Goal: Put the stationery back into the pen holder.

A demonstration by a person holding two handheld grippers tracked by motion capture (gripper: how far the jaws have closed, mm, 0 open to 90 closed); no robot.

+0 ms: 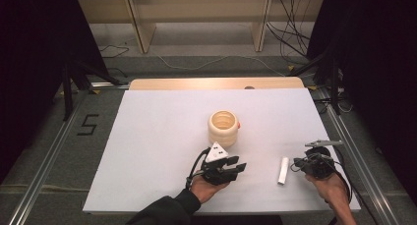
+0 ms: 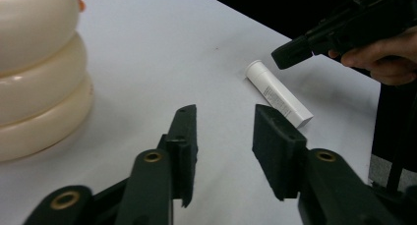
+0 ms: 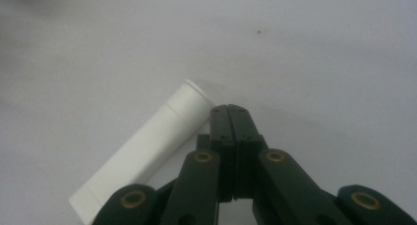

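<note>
The high view looks forward and down over the whole table point(image 1: 147, 136) from above the person's side. Each gripper view sits low, close behind its own hand-held gripper, looking along the jaws. All three share the white tube point(image 1: 283, 170) point(image 2: 278, 93) point(image 3: 142, 156), lying just beside the right hand-held gripper point(image 1: 298, 163) point(image 3: 231, 112).

We see a ringed pot point(image 1: 223, 128) mid-surface point(image 1: 157, 136), a tube point(image 1: 283, 170) lying nearer and to its right, between both hand-held grippers.
</note>
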